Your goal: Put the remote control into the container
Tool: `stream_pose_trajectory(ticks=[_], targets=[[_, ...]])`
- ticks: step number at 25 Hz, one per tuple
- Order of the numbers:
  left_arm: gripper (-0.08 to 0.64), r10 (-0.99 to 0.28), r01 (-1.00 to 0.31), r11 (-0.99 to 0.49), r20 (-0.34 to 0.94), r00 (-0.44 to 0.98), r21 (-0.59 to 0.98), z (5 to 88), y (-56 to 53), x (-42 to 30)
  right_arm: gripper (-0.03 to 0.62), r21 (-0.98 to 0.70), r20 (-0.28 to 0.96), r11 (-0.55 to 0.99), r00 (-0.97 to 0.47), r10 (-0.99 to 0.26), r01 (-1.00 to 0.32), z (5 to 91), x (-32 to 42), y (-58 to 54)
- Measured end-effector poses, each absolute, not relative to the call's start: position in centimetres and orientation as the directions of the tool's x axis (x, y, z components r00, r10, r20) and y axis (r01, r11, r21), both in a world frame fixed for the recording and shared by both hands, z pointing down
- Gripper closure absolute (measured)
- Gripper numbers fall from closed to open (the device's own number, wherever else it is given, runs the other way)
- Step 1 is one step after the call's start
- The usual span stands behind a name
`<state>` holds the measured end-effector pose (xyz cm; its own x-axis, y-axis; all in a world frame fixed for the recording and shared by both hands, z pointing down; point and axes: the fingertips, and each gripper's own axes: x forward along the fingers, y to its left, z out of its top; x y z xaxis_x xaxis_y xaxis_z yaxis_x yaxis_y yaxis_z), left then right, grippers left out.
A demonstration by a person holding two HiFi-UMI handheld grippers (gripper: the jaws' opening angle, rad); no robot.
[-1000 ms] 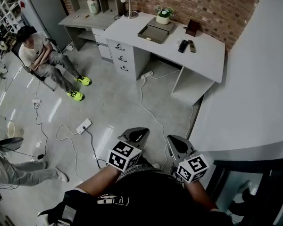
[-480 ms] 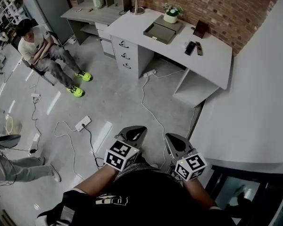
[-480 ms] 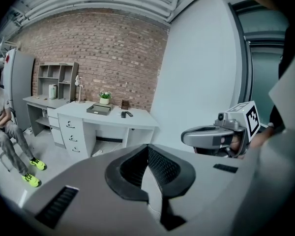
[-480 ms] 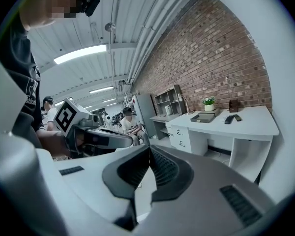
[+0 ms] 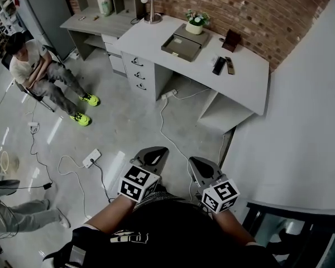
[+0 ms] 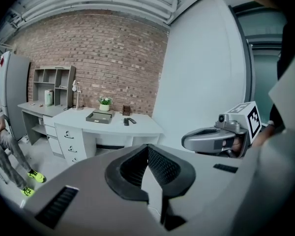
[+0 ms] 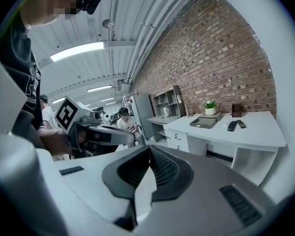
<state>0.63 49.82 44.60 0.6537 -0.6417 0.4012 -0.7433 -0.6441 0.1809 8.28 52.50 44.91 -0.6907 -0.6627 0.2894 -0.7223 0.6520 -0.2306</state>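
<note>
Holding nothing, the left gripper (image 5: 152, 156) and right gripper (image 5: 200, 166) each have jaws pressed together, well short of the desk (image 5: 245, 78). The remote control (image 5: 218, 65) lies on it near the container (image 5: 181, 42), outside it — floor (image 5: 117, 119) crossed by a white cable (image 5: 162, 124) lies between.

No words or numbers are legible; the shirt print (image 5: 125, 237) is too small.

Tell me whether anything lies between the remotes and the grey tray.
Nothing visible does: only bare desk top separates the remotes from the grey tray; the potted plant sits beyond the tray, off that path.
</note>
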Motion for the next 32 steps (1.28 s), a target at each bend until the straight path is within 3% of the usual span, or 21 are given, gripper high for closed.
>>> stream_pose_trajectory(ticks=[15,32], targets=[[0.555,-0.582,-0.704,-0.679,0.434,0.688,0.206,45.6,41.0,-4.6,0.583,-0.197,0.32,0.64,-0.666,-0.674,-0.743,44.9,2.9,42.8],[0.555,-0.613,-0.735,-0.643,0.43,0.662,0.216,46.5,35.7,-9.2,0.583,-0.211,0.34,0.663,-0.69,-0.639,-0.718,45.4,-1.3,36.6]])
